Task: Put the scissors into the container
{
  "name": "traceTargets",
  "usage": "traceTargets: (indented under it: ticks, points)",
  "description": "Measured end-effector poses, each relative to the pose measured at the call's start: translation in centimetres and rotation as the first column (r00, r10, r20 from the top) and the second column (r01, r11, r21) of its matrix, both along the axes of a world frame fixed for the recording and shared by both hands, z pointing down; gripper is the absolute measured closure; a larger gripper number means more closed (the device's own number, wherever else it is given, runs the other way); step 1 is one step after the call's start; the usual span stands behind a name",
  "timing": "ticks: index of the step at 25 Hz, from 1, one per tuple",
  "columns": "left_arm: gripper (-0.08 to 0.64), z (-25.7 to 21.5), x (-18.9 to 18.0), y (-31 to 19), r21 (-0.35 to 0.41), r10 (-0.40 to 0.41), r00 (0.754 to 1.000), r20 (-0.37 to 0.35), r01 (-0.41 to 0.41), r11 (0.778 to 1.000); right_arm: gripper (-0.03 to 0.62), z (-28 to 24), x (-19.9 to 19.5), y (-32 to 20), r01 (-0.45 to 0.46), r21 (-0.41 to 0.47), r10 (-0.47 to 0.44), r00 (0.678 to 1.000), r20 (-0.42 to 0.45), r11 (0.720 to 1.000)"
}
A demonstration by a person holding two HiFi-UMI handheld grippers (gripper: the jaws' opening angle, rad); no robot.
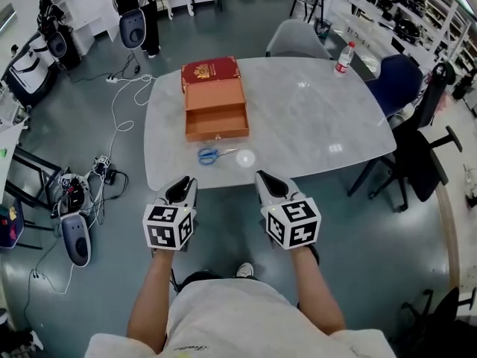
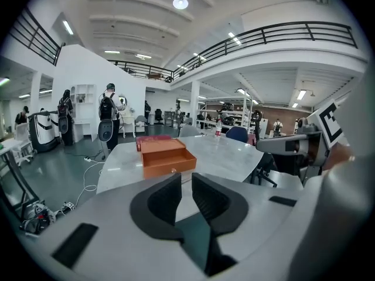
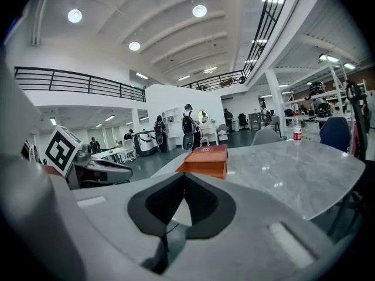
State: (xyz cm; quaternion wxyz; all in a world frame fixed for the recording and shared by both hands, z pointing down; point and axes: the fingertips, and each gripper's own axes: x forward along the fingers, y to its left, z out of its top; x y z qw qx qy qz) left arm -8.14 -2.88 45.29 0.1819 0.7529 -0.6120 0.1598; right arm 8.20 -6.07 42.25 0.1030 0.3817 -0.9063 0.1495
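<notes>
the scissors (image 1: 211, 155) are seen near the frame's centre, just below the open container (image 1: 216, 112). the left gripper (image 1: 182, 190) is held slightly parted and the right gripper (image 1: 271, 184) closed. both are empty and kept low in the frame, apparently for reaching.

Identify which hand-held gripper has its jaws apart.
The grey left gripper: a gap shows between its black jaws, whereas the right gripper has them touching at the tips.

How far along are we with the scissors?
Nothing is done yet: the scissors lie on the table in front of the open container. Nothing is in hand: the left gripper is slightly open, the right gripper shut, both empty and short of the table edge. Still left: grasp the scissors and put them inside.
</notes>
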Motion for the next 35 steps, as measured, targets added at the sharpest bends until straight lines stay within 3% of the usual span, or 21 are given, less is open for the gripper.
traceTargets:
  ticks: [10, 15, 19, 22, 25, 29, 35]
  points:
    - [0.525, 2.1, -0.2, -3.7, -0.050, 0.044, 0.998, 0.050, -0.041, 0.998, 0.588, 0.6, -0.1, -3.3, 0.014, -0.012, -0.014, 1.000, 0.011, 1.000]
    - [0.508, 3.8, -0.8, -6.6, -0.091, 0.102, 0.992, 0.078, -0.095, 0.991, 0.588, 1.5, -0.5, -5.8, -0.010, -0.028, 0.010, 1.000, -0.003, 1.000]
    - [0.494, 6.0, -1.3, -8.9, -0.160, 0.184, 0.976, 0.117, -0.164, 0.973, 0.588, 2.0, -1.3, -8.3, -0.026, -0.039, 0.026, 1.000, -0.017, 0.999]
    - [0.491, 8.0, -1.7, -10.5, -0.228, 0.274, 0.949, 0.158, -0.235, 0.945, 0.588, 2.4, -2.3, -10.0, -0.036, -0.050, 0.034, 0.999, -0.031, 0.998]
    - [0.488, 9.9, -2.1, -12.0, -0.293, 0.373, 0.906, 0.198, -0.309, 0.905, 0.588, 2.9, -3.0, -11.5, -0.053, -0.061, 0.050, 0.998, -0.043, 0.997]
    - [0.480, 11.8, -2.4, -13.8, -0.354, 0.492, 0.837, 0.239, -0.397, 0.847, 0.588, 3.7, -3.5, -13.1, -0.084, -0.081, 0.079, 0.995, -0.054, 0.993]
    - [0.469, 14.1, -1.9, -15.4, -0.449, 0.652, 0.716, 0.250, -0.511, 0.733, 0.588, 4.5, -4.2, -14.7, -0.127, -0.108, 0.120, 0.990, -0.072, 0.986]
